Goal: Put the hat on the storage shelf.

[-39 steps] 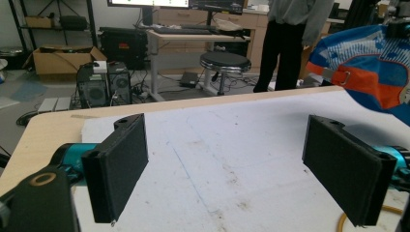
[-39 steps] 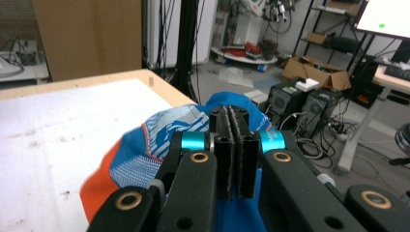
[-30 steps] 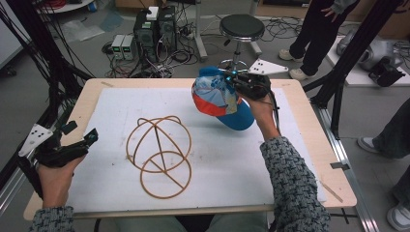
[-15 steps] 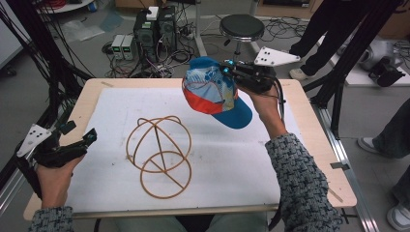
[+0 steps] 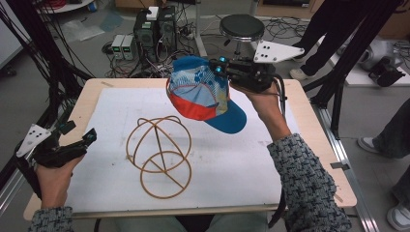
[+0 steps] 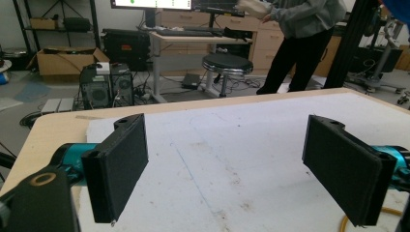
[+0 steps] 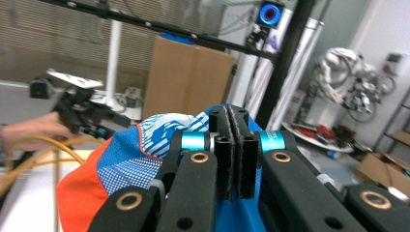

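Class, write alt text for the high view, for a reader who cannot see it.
The right gripper holds a blue, orange and white cap in the air above a white-topped table. A wire dome frame stands on the table, and the left gripper rests open at its left edge.

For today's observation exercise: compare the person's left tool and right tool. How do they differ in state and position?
The left tool has its jaws wide apart and holds nothing; the right tool has its jaws shut on the cap. The left tool sits low at the table's near left edge; the right tool is raised above the far side, the cap hanging off the surface. Both are black, hand-held, with a grey plate on top.
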`<state>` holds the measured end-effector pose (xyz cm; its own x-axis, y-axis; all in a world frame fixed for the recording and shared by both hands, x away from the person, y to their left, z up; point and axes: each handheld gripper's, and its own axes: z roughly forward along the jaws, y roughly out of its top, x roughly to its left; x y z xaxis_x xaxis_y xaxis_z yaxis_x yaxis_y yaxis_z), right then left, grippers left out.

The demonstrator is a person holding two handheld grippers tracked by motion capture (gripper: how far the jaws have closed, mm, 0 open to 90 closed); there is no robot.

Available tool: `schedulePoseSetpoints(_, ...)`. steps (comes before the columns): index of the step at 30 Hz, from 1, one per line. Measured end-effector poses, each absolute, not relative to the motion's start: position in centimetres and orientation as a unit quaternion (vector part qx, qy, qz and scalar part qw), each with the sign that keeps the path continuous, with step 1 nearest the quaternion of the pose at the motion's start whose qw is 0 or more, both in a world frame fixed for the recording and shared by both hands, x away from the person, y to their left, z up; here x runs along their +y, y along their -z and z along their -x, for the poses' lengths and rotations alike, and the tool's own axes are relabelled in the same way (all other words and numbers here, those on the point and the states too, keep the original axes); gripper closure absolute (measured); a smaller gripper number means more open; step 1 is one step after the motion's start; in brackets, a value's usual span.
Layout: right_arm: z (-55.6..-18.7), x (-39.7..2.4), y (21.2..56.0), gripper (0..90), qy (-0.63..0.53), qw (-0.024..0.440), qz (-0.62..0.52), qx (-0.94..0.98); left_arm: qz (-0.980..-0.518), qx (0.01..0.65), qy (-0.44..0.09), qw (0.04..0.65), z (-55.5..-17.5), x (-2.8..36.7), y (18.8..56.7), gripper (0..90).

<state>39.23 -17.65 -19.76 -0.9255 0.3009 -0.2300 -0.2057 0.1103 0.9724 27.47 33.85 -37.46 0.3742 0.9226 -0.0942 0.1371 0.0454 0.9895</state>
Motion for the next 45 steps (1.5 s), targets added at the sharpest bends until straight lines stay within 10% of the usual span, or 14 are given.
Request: schedulePoseSetpoints(45, -33.6, -7.2, 20.2, 89.4, -0.637, 0.068, 0.137, 0.755, -0.595, 0.442, -0.346, 0.575, -27.3, 34.2, 37.2, 16.6)
